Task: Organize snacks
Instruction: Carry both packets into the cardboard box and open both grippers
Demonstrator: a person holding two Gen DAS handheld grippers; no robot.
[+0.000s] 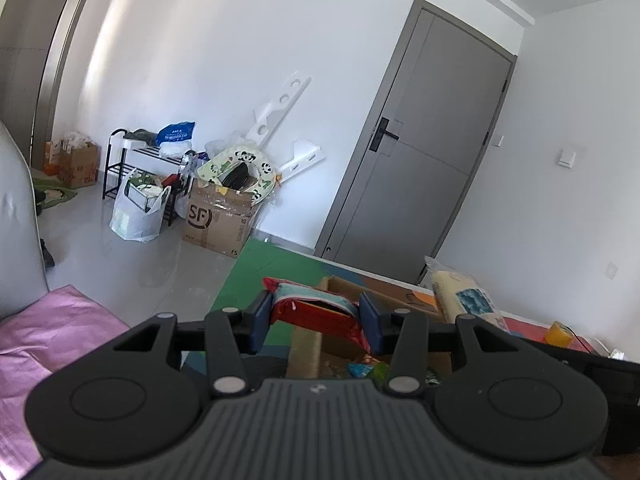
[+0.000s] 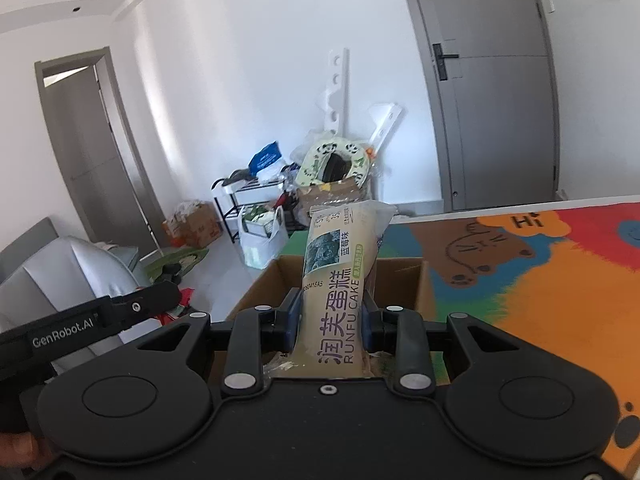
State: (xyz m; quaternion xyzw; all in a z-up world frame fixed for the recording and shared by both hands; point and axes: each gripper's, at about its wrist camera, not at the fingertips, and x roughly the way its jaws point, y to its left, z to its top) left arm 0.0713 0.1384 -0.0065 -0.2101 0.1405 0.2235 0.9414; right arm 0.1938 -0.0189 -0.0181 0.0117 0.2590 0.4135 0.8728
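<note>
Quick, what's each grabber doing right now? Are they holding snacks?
Left gripper: closed on a red snack packet.
Right gripper: closed on a cream cake packet, above the cardboard box.

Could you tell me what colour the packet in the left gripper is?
Mainly red packet, with pale teal; left wrist view.

Colourful play mat (image 2: 560,280), cardboard box (image 2: 424,280) on it

Bright, even daylight in both views, white wall (image 1: 208,52) softly lit with a pale streak at left. Mild glare on glossy floor (image 1: 132,256). Strong fisheye bending: grey door (image 2: 496,92) bows, corners vignette dark. Distant clutter soft; near gripper bodies dark, little detail.
</note>
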